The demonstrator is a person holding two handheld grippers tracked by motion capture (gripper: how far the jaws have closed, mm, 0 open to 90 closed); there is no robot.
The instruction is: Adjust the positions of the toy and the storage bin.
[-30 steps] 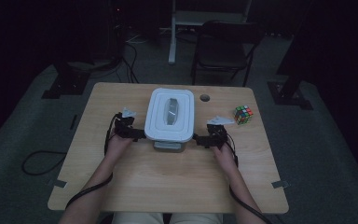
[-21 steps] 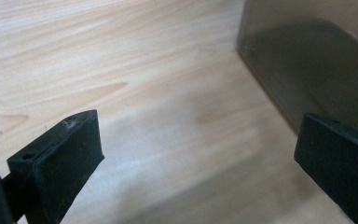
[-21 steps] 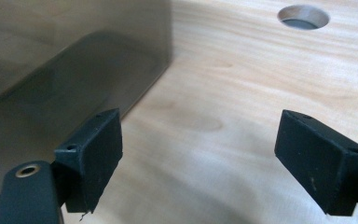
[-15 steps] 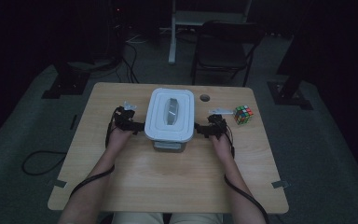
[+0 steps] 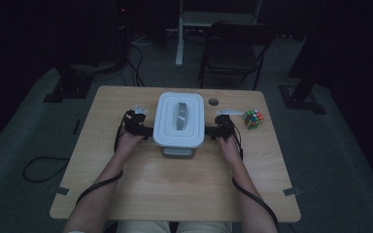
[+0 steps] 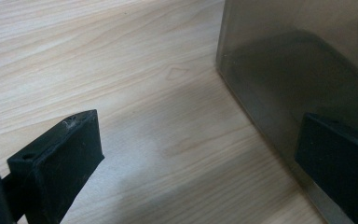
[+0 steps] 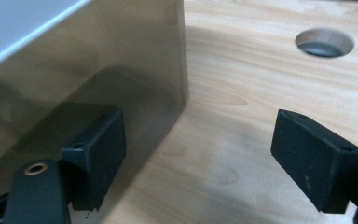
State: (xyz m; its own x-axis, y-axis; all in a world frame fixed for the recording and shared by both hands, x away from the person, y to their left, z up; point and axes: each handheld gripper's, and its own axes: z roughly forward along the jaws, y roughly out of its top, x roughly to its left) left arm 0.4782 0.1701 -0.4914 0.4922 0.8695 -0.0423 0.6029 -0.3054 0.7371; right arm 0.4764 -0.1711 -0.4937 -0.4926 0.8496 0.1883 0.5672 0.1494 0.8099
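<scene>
The box (image 5: 179,126) sits between both grippers. The left gripper (image 5: 144,130) is open, one jaw against the box's side. The right gripper (image 5: 211,132), jaws just closing, still gapes empty beside the box wall (image 7: 98,70).

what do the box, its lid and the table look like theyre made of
Box: probably smoky see-through plastic, glossy; the dark tool jaws reflect in its wall.
Lid: looks like opaque white plastic, smooth, with a greyish panel in the middle whose material I cannot tell.
Table: light wood or wood-look laminate, matte; grain lines run across it, and a round hole is cut through it.
</scene>
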